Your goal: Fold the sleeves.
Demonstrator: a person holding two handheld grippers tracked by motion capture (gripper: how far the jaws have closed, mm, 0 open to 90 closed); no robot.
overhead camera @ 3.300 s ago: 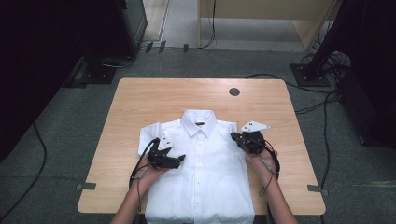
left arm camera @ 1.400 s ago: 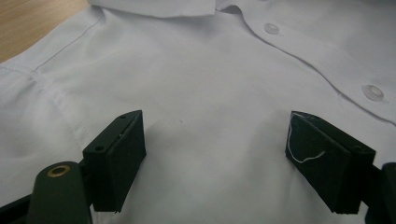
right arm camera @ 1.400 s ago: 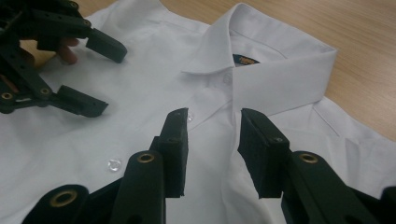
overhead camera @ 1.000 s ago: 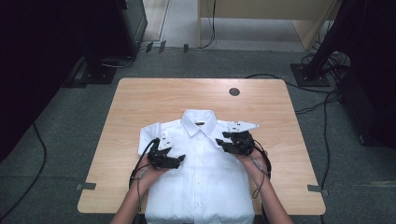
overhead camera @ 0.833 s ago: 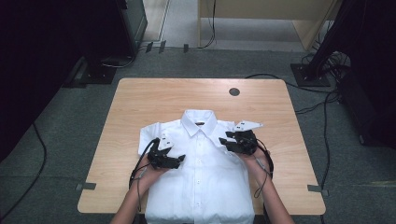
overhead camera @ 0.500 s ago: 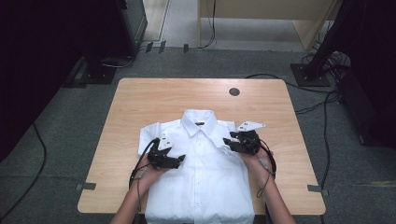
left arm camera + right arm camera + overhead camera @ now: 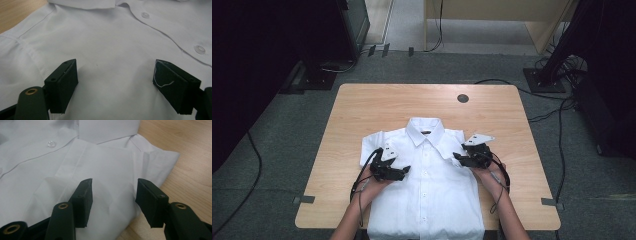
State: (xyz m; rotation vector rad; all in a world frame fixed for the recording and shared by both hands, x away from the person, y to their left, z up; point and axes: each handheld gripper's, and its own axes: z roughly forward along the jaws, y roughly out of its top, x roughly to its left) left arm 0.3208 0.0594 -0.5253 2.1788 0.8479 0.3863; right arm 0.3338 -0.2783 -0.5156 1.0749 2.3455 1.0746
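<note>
On wooden table, white shirt, round grommet behind collar

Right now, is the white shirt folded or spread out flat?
Folded. The shirt lies buttoned, collar up, on the table, its sides and sleeves tucked under into a narrow rectangle.

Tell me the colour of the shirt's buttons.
The buttons are clear to whitish, matching the plain white shirt. The left gripper view shows them best.
</note>
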